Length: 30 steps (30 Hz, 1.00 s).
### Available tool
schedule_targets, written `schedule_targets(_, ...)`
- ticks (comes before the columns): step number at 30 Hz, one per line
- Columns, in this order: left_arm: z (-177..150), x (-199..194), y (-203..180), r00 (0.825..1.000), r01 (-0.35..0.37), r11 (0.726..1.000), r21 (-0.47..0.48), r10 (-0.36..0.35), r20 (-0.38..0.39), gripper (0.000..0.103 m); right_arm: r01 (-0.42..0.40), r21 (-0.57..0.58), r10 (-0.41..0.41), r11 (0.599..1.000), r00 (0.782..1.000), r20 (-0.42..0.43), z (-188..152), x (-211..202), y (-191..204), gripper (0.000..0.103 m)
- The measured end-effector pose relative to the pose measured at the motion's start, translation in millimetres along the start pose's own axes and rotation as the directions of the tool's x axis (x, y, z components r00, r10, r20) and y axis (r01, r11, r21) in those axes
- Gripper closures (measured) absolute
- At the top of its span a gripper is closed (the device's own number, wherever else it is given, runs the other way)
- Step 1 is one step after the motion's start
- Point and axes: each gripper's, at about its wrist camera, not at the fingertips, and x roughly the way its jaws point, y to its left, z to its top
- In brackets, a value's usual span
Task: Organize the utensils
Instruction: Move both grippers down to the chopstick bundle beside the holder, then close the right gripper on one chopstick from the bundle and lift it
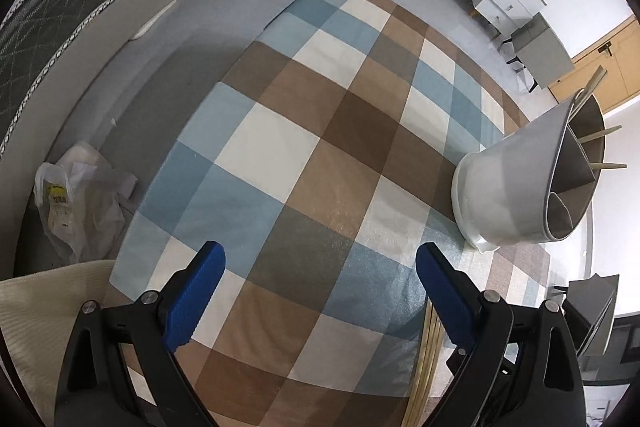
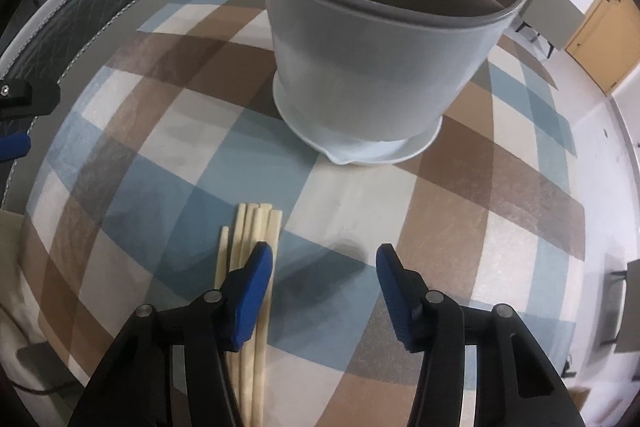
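The right hand-held gripper [image 2: 326,261] hangs open just right of the pale wooden chopsticks [image 2: 256,251], seemingly lining up a pickup for the far grey divided plastic holder [image 2: 384,67], while the left hand-held gripper [image 1: 320,263] waits open and empty.

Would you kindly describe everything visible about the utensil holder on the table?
The utensil holder is a round, pale grey tub, plastic by its look, with a darker grey rim and inner dividers making compartments. It stands upright in a shallow white drip saucer on the checked tablecloth. A few chopsticks already lean inside it. Neither gripper touches it.
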Motion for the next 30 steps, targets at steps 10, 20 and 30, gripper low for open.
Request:
schedule_targets(10,2.5,2.2,4.6,1.000,-0.002,1.000,-0.022,0.002,-0.019,0.010,0.011,-0.034,-0.012,0.999,1.000,-0.017,12.1,2.9,10.1,0.055)
schedule_targets(20,2.6,3.8,5.9,1.000,-0.003,1.000,-0.030,0.002,-0.031,0.010,0.028,-0.052,-0.031,0.998,0.998,-0.050,15.4,4.5,11.4,0.069)
schedule_targets(30,2.1,4.6,6.6,0.999,-0.010,0.999,-0.033,0.008,-0.032,0.010,0.027,-0.039,-0.028,0.999,0.999,-0.030,23.4,7.9,18.1,0.079)
